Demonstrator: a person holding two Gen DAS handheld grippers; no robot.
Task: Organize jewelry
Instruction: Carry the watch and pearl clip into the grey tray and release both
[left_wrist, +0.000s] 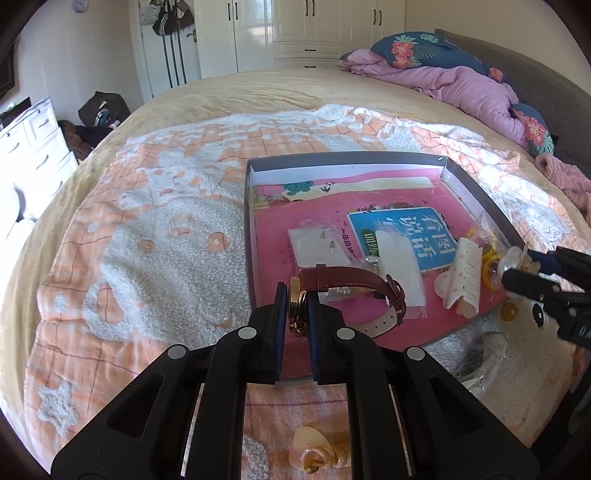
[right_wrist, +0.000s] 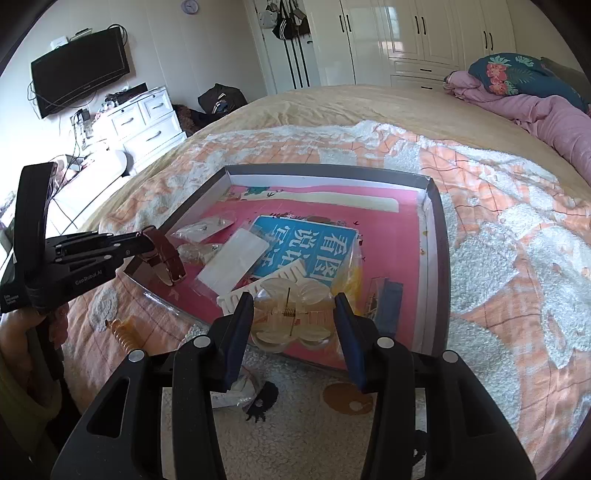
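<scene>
My left gripper (left_wrist: 295, 306) is shut on a gold-cased watch (left_wrist: 297, 310) with a maroon strap (left_wrist: 347, 282), held above the near left corner of the grey box (left_wrist: 246, 221). The watch also shows in the right wrist view (right_wrist: 166, 258). My right gripper (right_wrist: 293, 317) is shut on a translucent cream claw hair clip (right_wrist: 291, 317), held over the box's near edge (right_wrist: 207, 317); it shows in the left wrist view (left_wrist: 511, 264) too. Inside the box on a pink book lie a white comb clip (left_wrist: 463, 275), small plastic bags with earrings (left_wrist: 317, 243) and a yellow item.
The box sits on an orange and white blanket (left_wrist: 166, 229) on the bed. A pink hair clip (left_wrist: 314, 454) and an amber clip (right_wrist: 123, 332) lie on the blanket near me. A clear bag (left_wrist: 480, 358) lies beside the box. Pink quilt (left_wrist: 461, 85) at the far right.
</scene>
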